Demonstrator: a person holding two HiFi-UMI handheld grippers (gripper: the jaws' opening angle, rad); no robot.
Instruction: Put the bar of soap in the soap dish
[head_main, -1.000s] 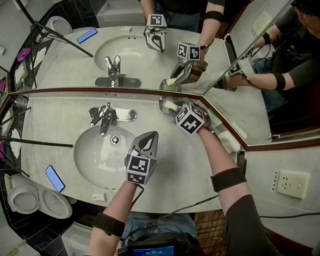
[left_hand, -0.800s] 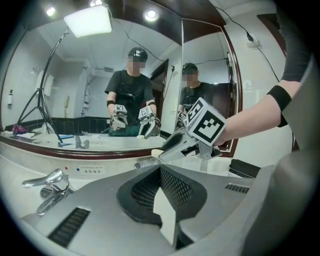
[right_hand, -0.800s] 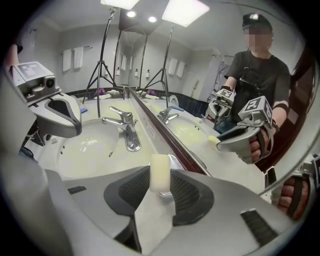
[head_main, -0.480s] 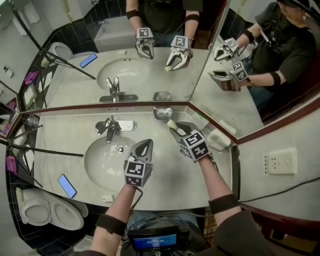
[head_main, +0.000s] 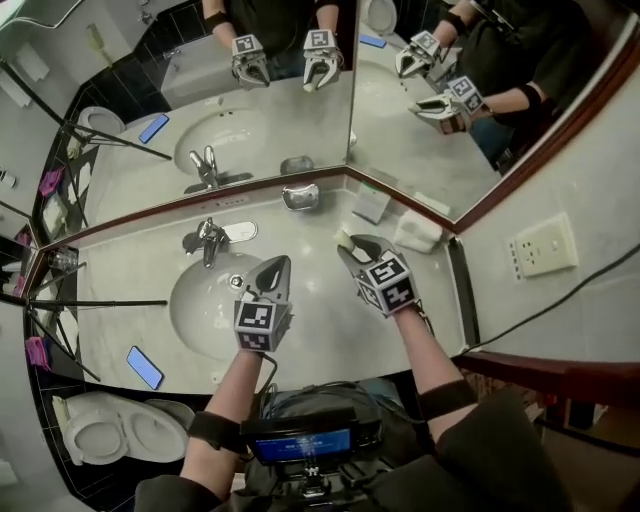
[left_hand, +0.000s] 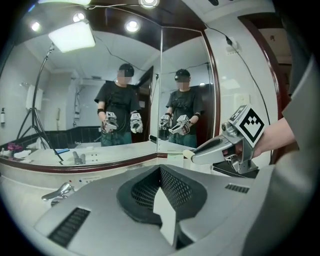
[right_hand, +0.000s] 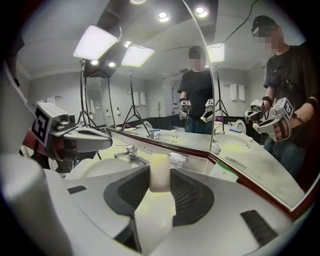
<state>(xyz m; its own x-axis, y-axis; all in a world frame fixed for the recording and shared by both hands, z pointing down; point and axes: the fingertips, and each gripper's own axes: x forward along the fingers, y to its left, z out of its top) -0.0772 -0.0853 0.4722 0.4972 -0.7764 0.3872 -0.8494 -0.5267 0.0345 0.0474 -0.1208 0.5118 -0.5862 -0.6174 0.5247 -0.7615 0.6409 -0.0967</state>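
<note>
We see the pale cream bar of soap, smooth with rounded edges, standing upright and clamped between the jaws of our right hand-held gripper, its top end poking past the jaw tips. It hangs above the pale marbled bench, apart from the small shiny metal soap dish near the mirror corner. Our left hand-held gripper hovers over the white oval sink basin, jaws pressed together on nothing. Each cube carries black-and-white square markers.
</note>
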